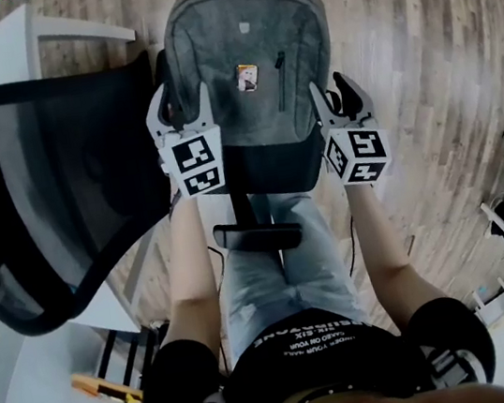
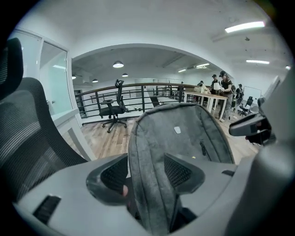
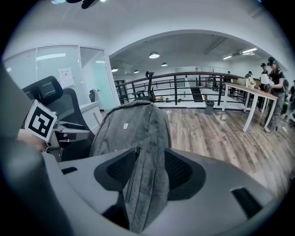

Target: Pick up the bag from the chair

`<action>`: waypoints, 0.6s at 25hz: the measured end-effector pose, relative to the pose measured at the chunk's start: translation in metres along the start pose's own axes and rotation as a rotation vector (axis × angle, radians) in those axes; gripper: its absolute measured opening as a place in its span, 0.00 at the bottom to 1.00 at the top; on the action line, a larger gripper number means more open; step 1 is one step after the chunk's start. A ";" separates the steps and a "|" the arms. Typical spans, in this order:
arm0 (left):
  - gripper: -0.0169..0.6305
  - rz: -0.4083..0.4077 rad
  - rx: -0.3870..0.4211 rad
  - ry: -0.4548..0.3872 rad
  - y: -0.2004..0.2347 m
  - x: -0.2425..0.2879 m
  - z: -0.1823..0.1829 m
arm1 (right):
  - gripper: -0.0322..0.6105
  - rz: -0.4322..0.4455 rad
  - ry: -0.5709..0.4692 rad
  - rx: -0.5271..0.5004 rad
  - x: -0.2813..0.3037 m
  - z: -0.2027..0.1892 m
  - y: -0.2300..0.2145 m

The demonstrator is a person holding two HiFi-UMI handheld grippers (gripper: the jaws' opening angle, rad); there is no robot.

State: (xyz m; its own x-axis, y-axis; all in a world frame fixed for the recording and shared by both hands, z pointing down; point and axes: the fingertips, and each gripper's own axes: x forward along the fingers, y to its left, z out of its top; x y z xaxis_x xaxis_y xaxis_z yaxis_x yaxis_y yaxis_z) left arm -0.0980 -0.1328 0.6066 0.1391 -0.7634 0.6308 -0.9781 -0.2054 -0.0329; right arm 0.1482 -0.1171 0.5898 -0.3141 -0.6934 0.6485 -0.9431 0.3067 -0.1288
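Head view: the grey backpack [image 1: 246, 45] is held upright over the wood floor [image 1: 422, 74], just beside the black mesh office chair [image 1: 51, 190]. The left gripper [image 1: 182, 107] is at its left edge and the right gripper [image 1: 335, 97] at its right.

Left gripper view: the jaws are narrowed, pinching a fold of the backpack's side.

Right gripper view: the jaws are likewise clamped on the fabric — beside the side zipper [image 3: 131, 170].

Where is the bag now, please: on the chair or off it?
Off it: the left gripper and right gripper pinch the bag by its sides, holding it upright beside the chair, over wood floor.
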 end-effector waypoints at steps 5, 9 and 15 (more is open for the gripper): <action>0.40 -0.011 0.018 0.061 0.003 0.016 -0.024 | 0.37 -0.007 0.033 -0.025 0.013 -0.011 -0.006; 0.41 -0.016 0.002 0.107 0.010 0.032 -0.036 | 0.37 -0.010 0.066 -0.022 0.023 -0.022 -0.012; 0.41 -0.014 -0.008 0.187 0.006 0.053 -0.069 | 0.38 -0.034 0.119 -0.062 0.039 -0.045 -0.019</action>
State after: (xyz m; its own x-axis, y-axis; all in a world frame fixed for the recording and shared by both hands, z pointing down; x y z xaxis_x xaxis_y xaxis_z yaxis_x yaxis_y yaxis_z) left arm -0.1075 -0.1321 0.6933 0.1225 -0.6333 0.7642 -0.9776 -0.2099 -0.0172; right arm 0.1587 -0.1203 0.6513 -0.2635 -0.6229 0.7366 -0.9432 0.3265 -0.0613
